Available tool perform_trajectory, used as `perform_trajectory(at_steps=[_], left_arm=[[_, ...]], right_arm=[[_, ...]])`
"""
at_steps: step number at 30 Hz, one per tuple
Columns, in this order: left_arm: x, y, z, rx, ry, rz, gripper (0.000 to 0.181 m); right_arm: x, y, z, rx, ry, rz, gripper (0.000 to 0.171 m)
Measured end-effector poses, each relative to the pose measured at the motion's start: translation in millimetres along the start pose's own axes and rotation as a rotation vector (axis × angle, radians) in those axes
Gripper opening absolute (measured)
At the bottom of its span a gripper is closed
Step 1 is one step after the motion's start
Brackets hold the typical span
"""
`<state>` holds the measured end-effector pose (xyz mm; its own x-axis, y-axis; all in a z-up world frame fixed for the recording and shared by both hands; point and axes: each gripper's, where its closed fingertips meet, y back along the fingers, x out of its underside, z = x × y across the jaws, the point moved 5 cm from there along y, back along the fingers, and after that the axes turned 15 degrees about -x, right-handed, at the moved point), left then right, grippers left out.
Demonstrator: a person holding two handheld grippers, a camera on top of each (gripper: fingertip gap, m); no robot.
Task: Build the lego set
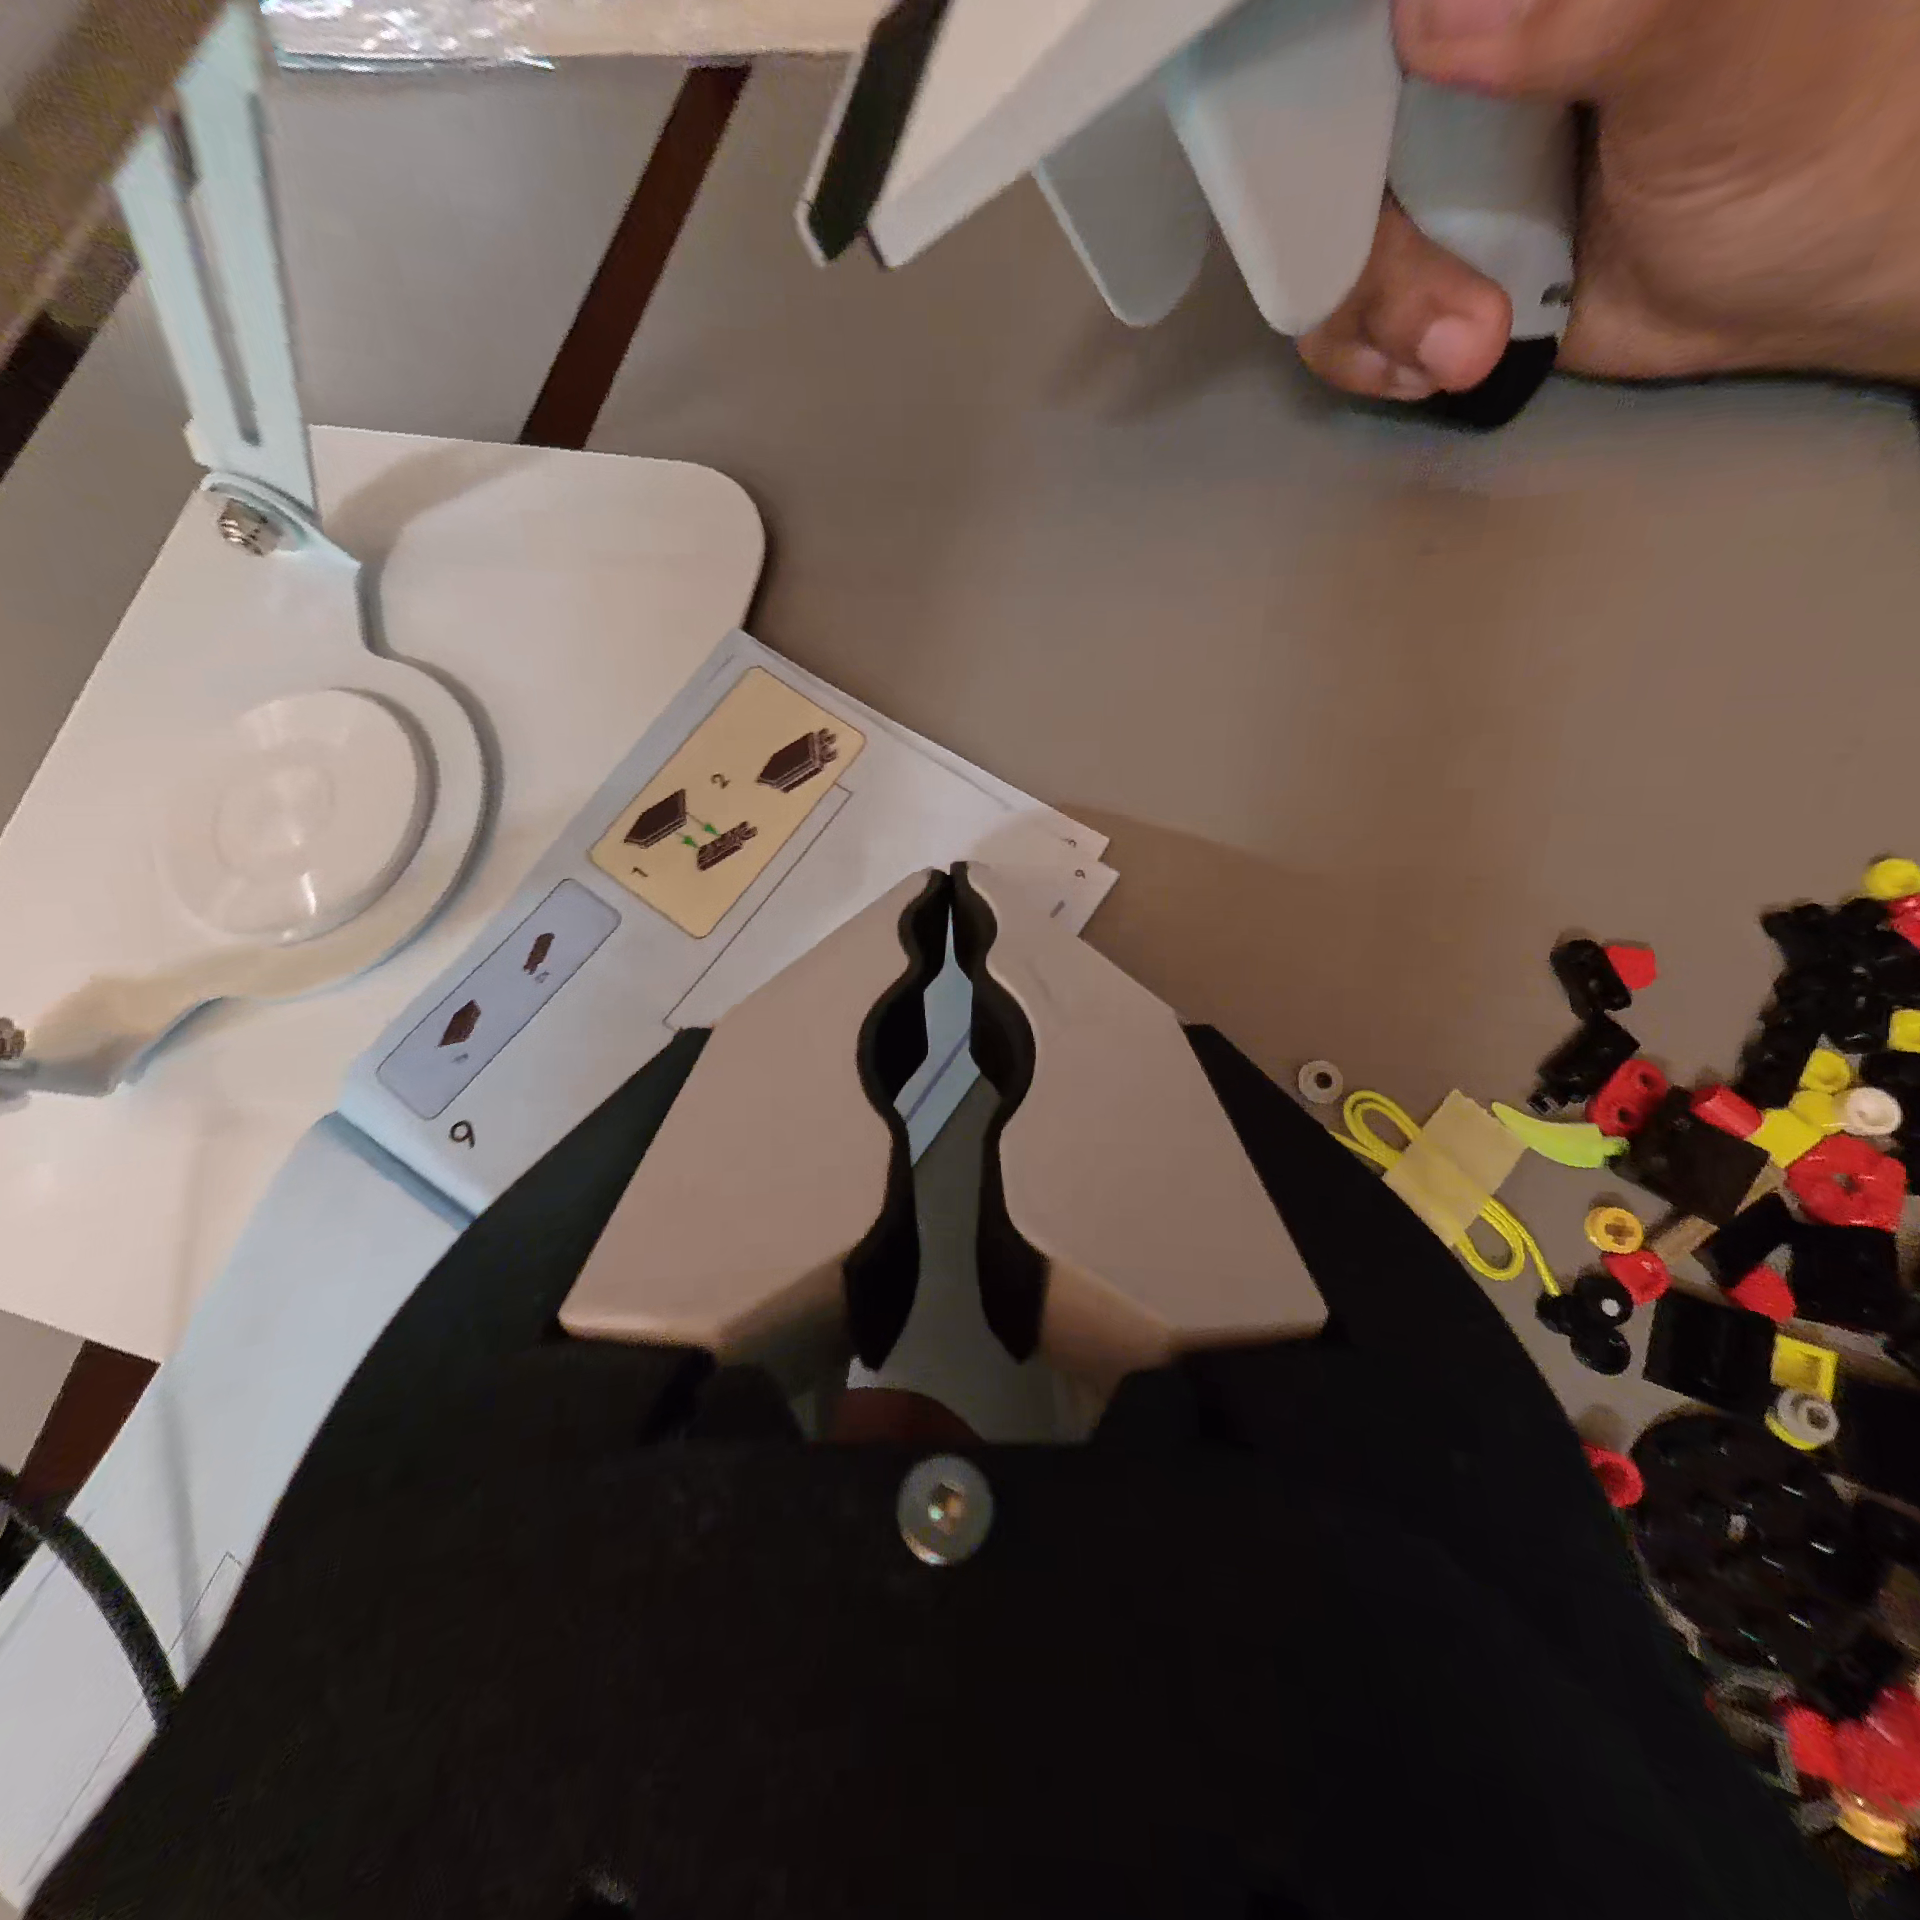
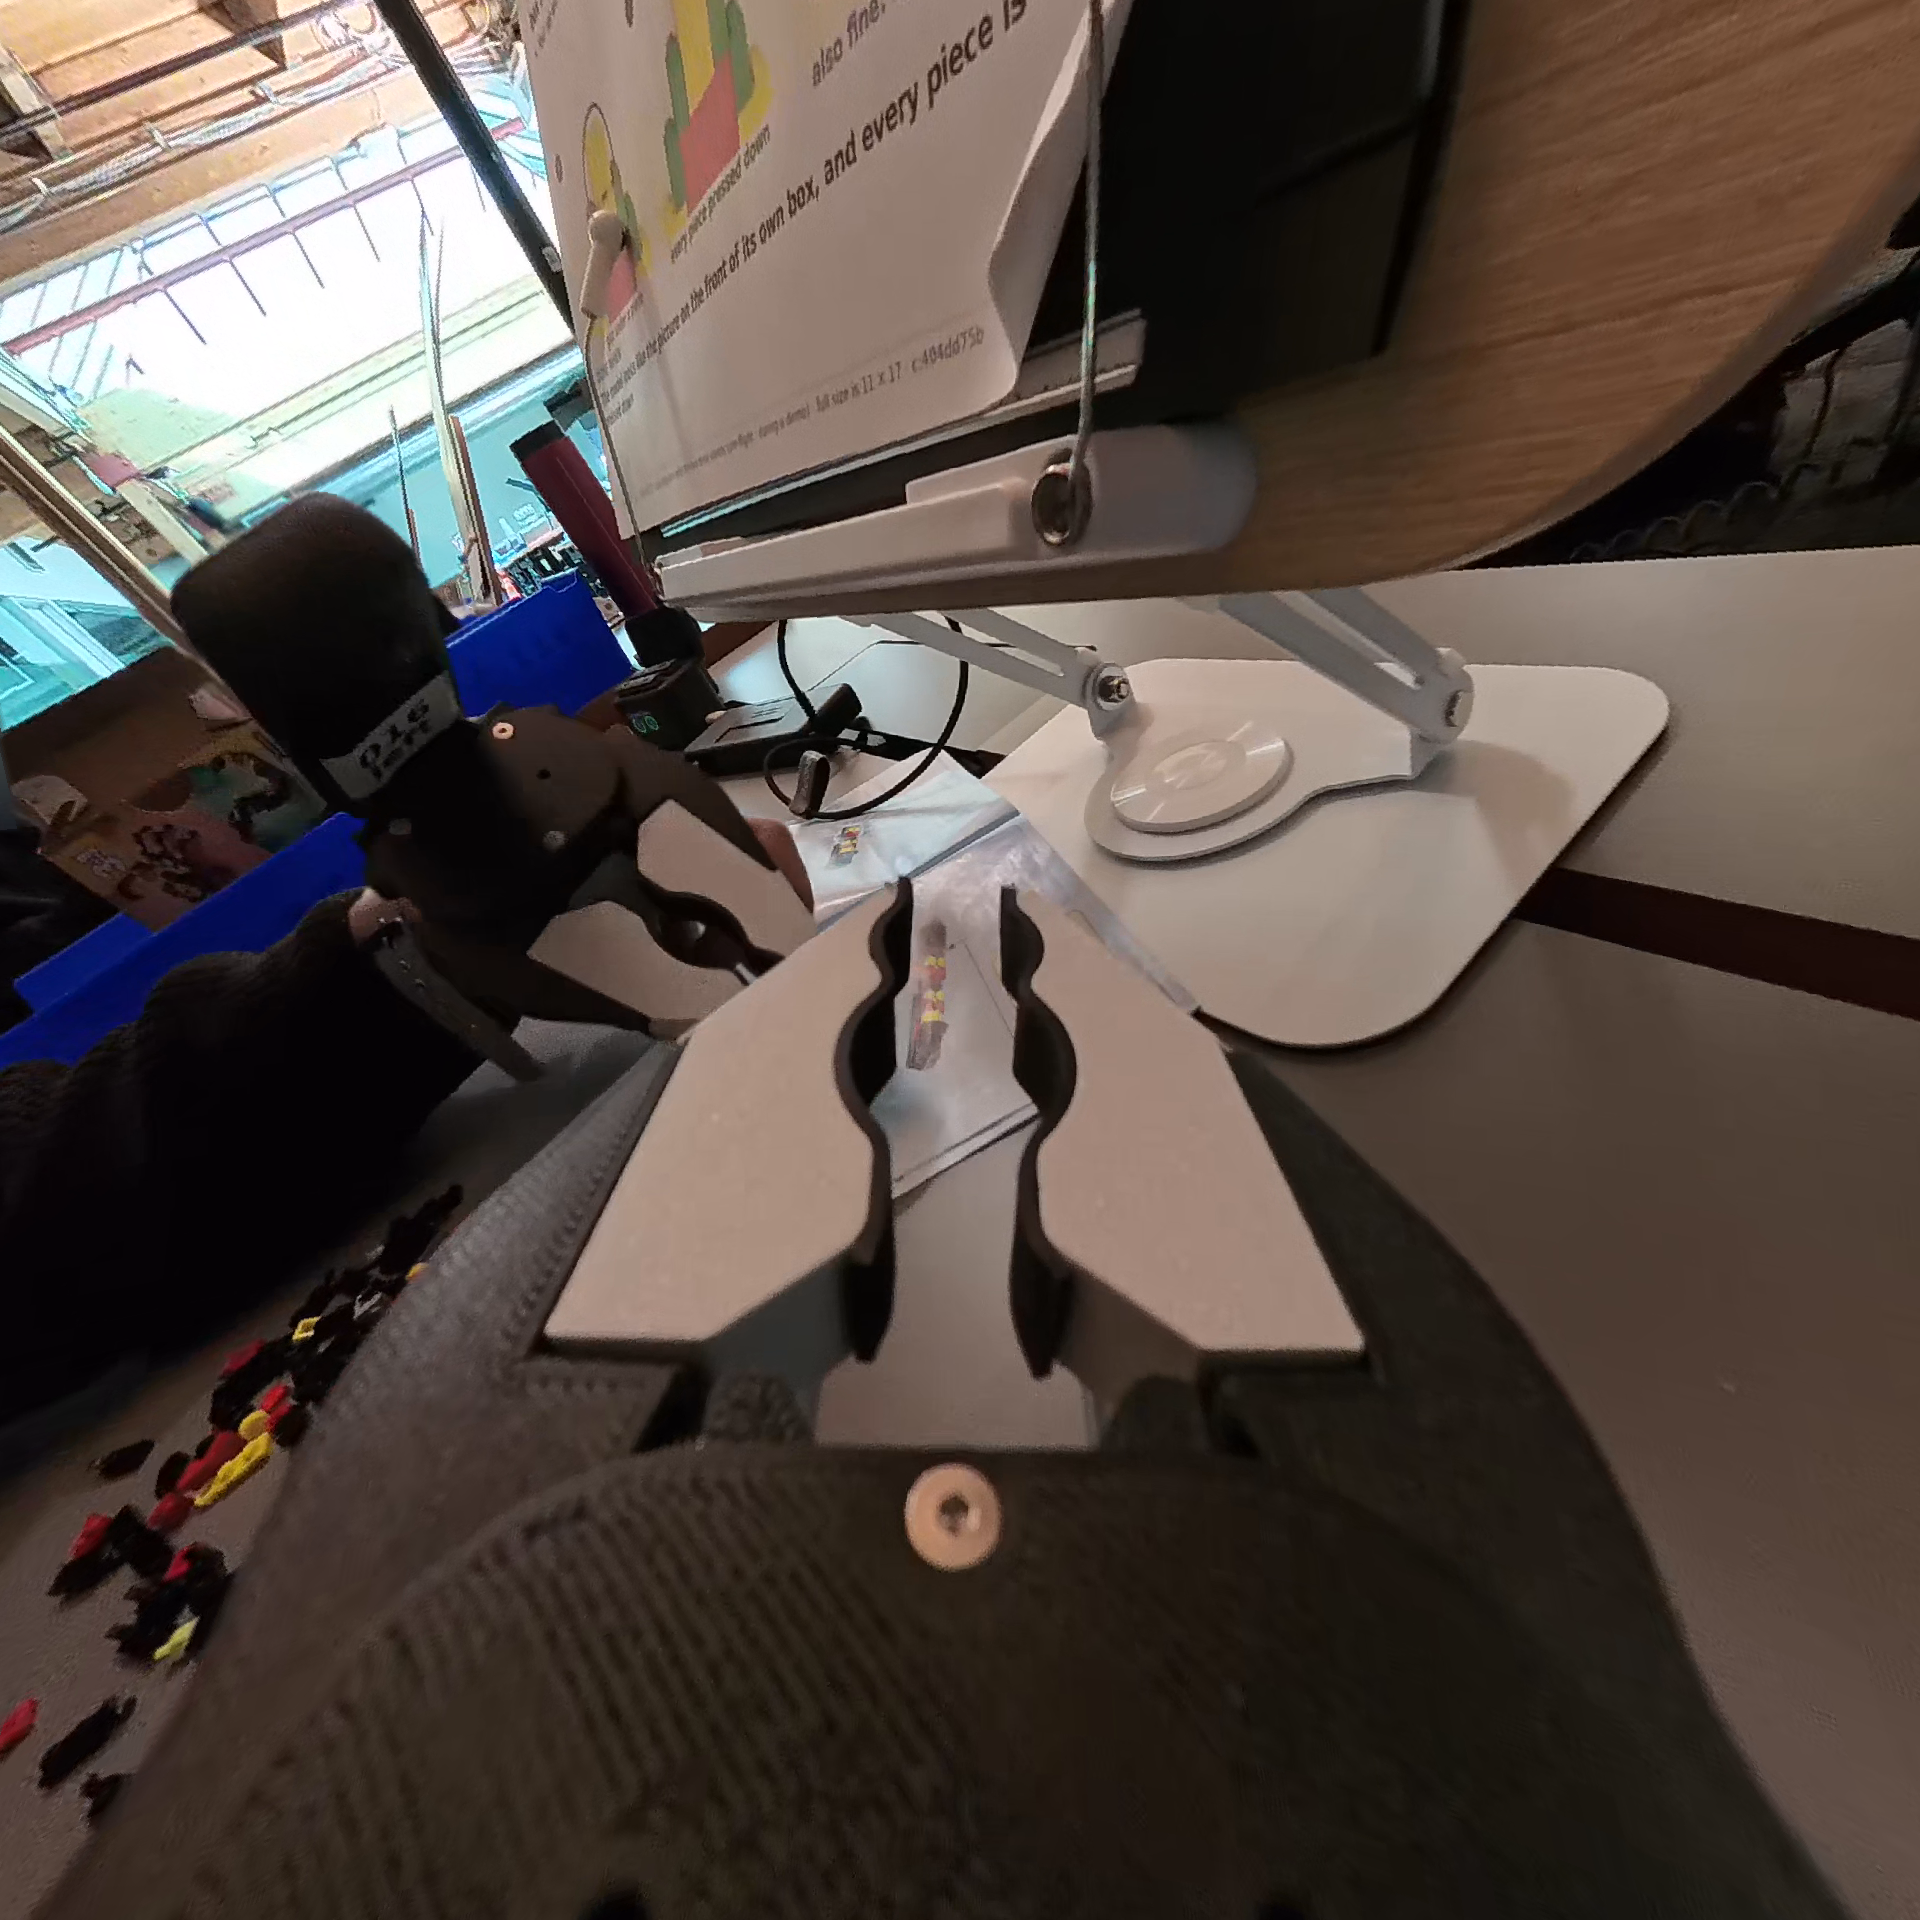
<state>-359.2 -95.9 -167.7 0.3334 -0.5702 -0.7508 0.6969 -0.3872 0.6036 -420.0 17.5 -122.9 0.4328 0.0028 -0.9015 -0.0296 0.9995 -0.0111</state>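
The instruction booklet (image 1: 582, 935) lies open on the grey table, partly on the white stand base (image 1: 582, 551). My left gripper (image 1: 951, 878) is shut, its fingertips at the fanned page corners, where one page (image 1: 1039, 847) looks lifted and pinched. It also shows in the right wrist view (image 2: 727, 940), low over the booklet (image 2: 966, 1101). My right gripper (image 2: 956, 904) is open and empty, hovering above the booklet; a printed model picture shows between its fingers. A hand holds it at the top of the left wrist view (image 1: 862, 218). Loose black, red and yellow bricks (image 1: 1766, 1143) lie to the right.
The white stand base (image 2: 1351, 831) carries a raised board with a paper sheet (image 2: 831, 208). A yellow string with tape (image 1: 1455, 1174) lies beside the bricks (image 2: 239, 1455). Blue bins (image 2: 156, 935), a black cable and small devices (image 2: 769, 727) sit behind the left gripper. My hands' fingertips stand some 10 centimeters from each other.
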Motion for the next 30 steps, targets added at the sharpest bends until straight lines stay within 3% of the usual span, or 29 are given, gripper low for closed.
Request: perform_trajectory(at_steps=[1,5,6,9,19,30], left_arm=[[-0.5,1.4,2.1,-0.004,0.014,-0.011,0.000],[4.3,-1.4,-7.5,0.063,0.032,0.026,0.043],[5.8,-4.3,-8.7,0.052,0.025,0.036,0.046],[7.8,-9.6,-9.1,0.023,0.016,0.061,0.042],[6.8,-11.0,-14.0,0.032,-0.002,0.068,0.001],[5.7,-11.2,-10.0,0.020,0.013,0.057,0.000]], right_arm=[[-0.2,0.2,-0.2,-0.002,-0.003,-0.002,0.015],[-0.9,1.2,-0.5,-0.008,-0.010,-0.012,0.015],[-0.9,1.3,-0.6,-0.008,-0.011,-0.013,0.015],[-1.0,1.3,-0.6,-0.009,-0.011,-0.014,0.015],[-0.7,0.7,-0.8,-0.008,-0.012,-0.010,0.016],[-0.8,0.8,-1.0,-0.011,-0.016,-0.012,0.016]])
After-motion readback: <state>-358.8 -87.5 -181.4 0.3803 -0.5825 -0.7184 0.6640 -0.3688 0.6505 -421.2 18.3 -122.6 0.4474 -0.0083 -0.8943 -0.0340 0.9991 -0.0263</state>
